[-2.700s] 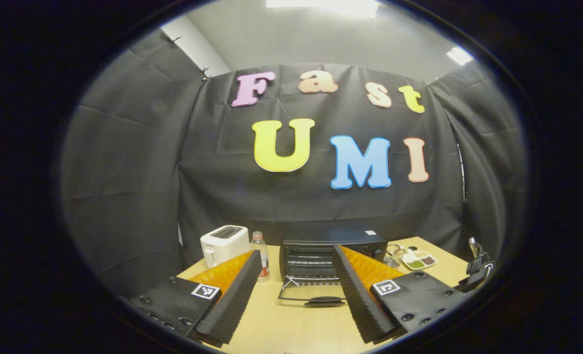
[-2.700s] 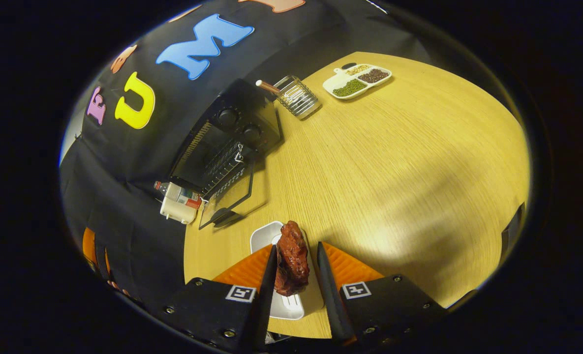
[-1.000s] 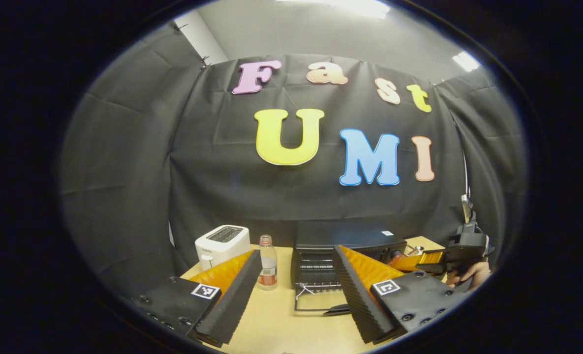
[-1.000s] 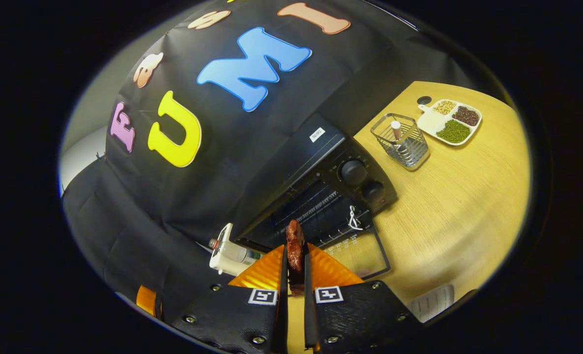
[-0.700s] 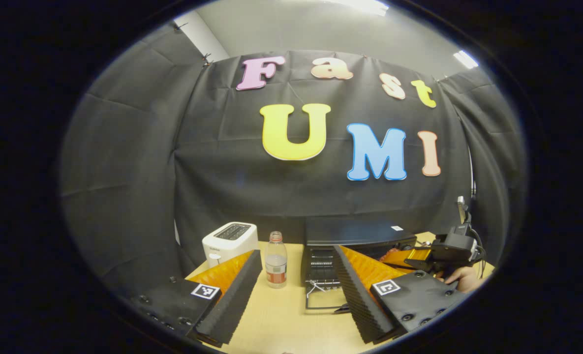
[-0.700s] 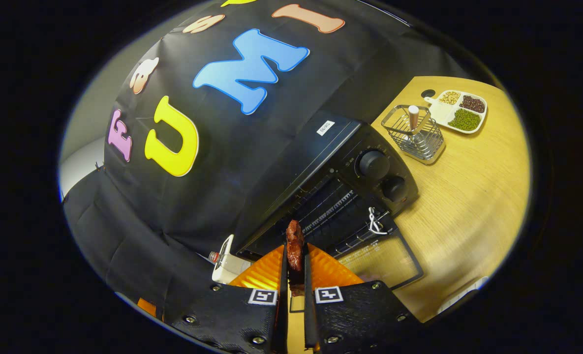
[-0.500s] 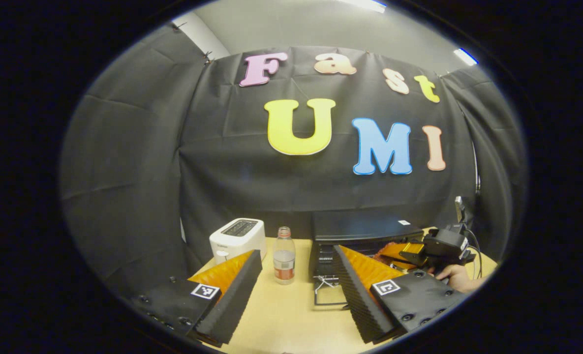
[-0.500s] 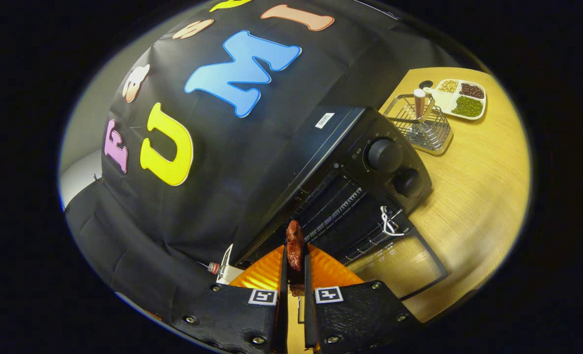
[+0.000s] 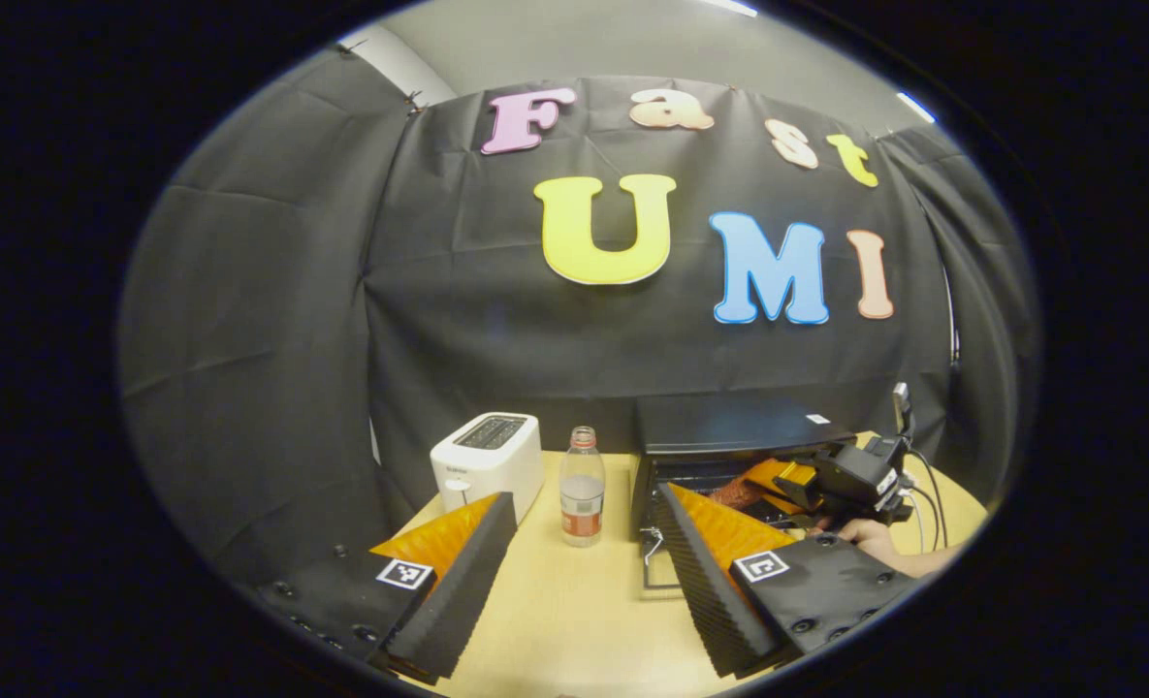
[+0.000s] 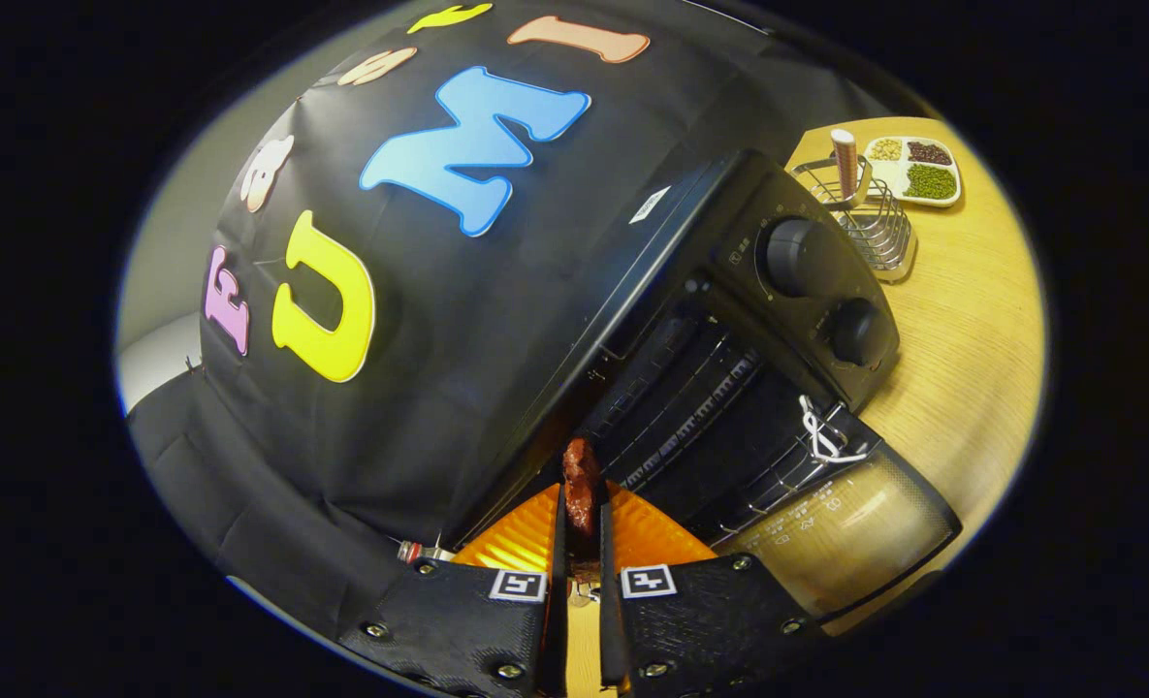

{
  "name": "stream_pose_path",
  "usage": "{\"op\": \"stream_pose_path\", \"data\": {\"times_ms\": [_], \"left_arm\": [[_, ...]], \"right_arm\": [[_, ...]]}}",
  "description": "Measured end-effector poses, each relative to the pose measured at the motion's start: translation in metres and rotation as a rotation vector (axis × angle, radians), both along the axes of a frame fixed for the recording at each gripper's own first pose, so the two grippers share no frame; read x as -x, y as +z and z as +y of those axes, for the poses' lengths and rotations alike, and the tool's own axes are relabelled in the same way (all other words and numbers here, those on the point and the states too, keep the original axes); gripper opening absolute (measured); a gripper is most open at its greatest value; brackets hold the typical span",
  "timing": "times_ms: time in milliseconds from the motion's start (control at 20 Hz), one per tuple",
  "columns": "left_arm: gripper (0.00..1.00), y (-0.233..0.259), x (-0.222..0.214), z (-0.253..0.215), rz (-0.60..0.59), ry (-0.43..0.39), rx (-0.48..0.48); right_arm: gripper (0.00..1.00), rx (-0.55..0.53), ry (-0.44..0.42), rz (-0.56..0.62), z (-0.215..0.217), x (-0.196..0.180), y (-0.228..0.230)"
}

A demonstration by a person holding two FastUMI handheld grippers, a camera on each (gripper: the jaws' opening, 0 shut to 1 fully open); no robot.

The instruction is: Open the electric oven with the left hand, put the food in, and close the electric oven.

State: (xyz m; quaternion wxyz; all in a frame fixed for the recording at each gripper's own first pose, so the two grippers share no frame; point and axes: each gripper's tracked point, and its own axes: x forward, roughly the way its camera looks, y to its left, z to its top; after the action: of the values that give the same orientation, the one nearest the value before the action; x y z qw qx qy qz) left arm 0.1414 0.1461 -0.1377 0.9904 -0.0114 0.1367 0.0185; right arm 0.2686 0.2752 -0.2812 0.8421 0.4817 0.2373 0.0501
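The black electric oven (image 10: 729, 310) stands open, its glass door (image 10: 845, 533) folded down onto the table. My right gripper (image 10: 581, 514) is shut on a reddish-brown piece of meat (image 10: 579, 485), held at the left part of the oven's mouth. In the left gripper view the oven (image 9: 729, 431) sits at the back right, and the right gripper (image 9: 778, 485) with a hand (image 9: 870, 535) reaches into its opening. My left gripper (image 9: 584, 543) is open and holds nothing, hanging back over the table in front of the bottle.
A white toaster (image 9: 487, 460) and a clear bottle (image 9: 582, 487) stand left of the oven. A wire basket (image 10: 865, 218) and a divided dish of beans (image 10: 913, 170) lie to the oven's right. The wooden table (image 9: 555, 620) lies bare in front.
My right gripper has carried the meat from its white plate up to the oven's mouth. The left gripper has drifted left, so the oven sits further right in its view.
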Motion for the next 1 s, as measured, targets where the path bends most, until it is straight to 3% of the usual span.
{"op": "stream_pose_path", "data": {"times_ms": [100,650,700,750,850,950,1000], "left_arm": [[0.92,-0.001,-0.001,0.002,0.003,0.003,-0.01],[1.0,-0.013,-0.003,0.003,0.029,0.002,-0.008],[1.0,-0.015,-0.002,0.003,0.029,0.0,-0.008],[1.0,-0.015,-0.003,0.002,0.03,-0.001,-0.007],[1.0,-0.017,-0.003,0.002,0.029,-0.004,-0.003],[1.0,-0.02,-0.005,0.001,0.034,-0.001,-0.005],[1.0,-0.021,-0.005,0.003,0.034,-0.001,-0.006]], "right_arm": [[0.13,0.028,-0.014,-0.007,-0.003,-0.007,-0.005],[0.16,0.196,-0.019,0.025,-0.019,-0.026,-0.034],[0.09,0.239,-0.006,0.04,-0.025,-0.024,-0.038],[0.26,0.277,0.01,0.055,-0.025,-0.024,-0.043],[0.35,0.315,0.019,0.054,-0.03,-0.025,-0.042],[0.36,0.34,0.017,0.045,-0.036,-0.022,-0.036],[0.59,0.362,0.016,0.05,-0.04,-0.022,-0.04]]}}
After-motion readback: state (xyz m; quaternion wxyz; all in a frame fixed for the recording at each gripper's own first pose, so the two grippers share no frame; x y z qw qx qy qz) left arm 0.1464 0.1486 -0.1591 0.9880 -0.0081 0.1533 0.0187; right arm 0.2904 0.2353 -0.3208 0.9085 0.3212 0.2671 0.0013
